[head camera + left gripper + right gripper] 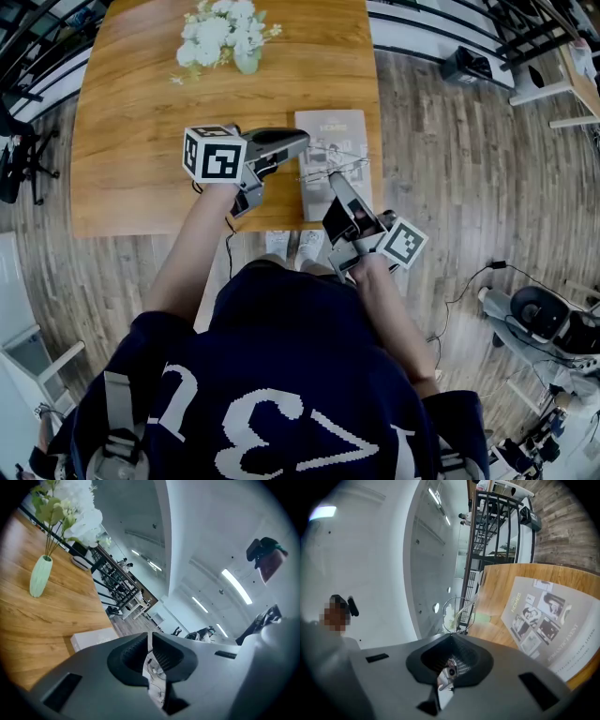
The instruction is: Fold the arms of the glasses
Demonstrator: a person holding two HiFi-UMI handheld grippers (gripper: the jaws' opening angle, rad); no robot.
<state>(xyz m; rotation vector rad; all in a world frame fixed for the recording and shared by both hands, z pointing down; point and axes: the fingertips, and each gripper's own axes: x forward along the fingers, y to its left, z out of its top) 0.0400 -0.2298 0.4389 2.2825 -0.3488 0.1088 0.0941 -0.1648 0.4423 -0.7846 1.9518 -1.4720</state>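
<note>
Gripping glasses (457,615), right tool (337,181) level, left tool (302,142) beside.

My head cam looks steeply down on the surface (141,122) from close above. The left tool (305,141) cam sits right behind its jaws, rolled, skimming low toward the vase (40,576). The right tool (336,180) cam's tipped sideways, facing the magazine (548,620). Head cam catches both too, that's the overlap.
</note>
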